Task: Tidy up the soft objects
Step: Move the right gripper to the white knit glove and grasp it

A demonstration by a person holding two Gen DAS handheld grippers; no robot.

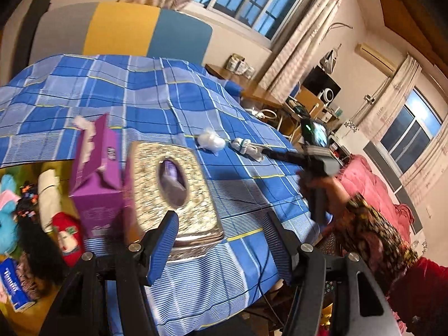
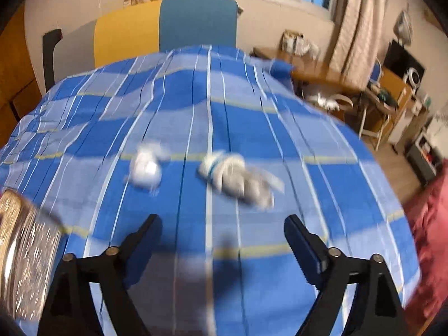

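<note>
Far left in the left wrist view, at about nine o'clock: a heap of plush toys [image 1: 8,218] and a red Santa sock [image 1: 68,238] on yellow flooring beside the bed, with a blue tissue pack [image 1: 12,285] lower down at eight. Next, a purple tissue box [image 1: 95,173] tipped on the blue plaid bedsheet [image 1: 112,89], touching a glittery silver tissue-box cover [image 1: 179,184] just right of it. Left gripper [image 1: 224,224] spread wide, empty, its blue-padded left finger overlapping the near end of that silver cover; contact not certain from here. Farther along, toward one o'clock of the left gripper: a crumpled white wad [image 1: 210,140], tissue or thin plastic, not clear which, then a rolled white sock with blue stripes [image 1: 247,148] just beside it. In the right wrist view, heavily blurred: same white wad [image 2: 147,168] at eleven o'clock of the right gripper [image 2: 224,240], same rolled sock [image 2: 238,180] at about twelve to one, both apart from the fingertips with bare sheet between. Sock's long axis slanted from upper left down to lower right, roughly eleven to four, so oblique to the opening between the fingers. Right gripper also splayed wide and holding nothing, seen in the left view pointing at the sock. Judged nearer to the sock by far: the right one; likely next call, a short push forward with a slight twist to straddle the roll across its narrow width.
</note>
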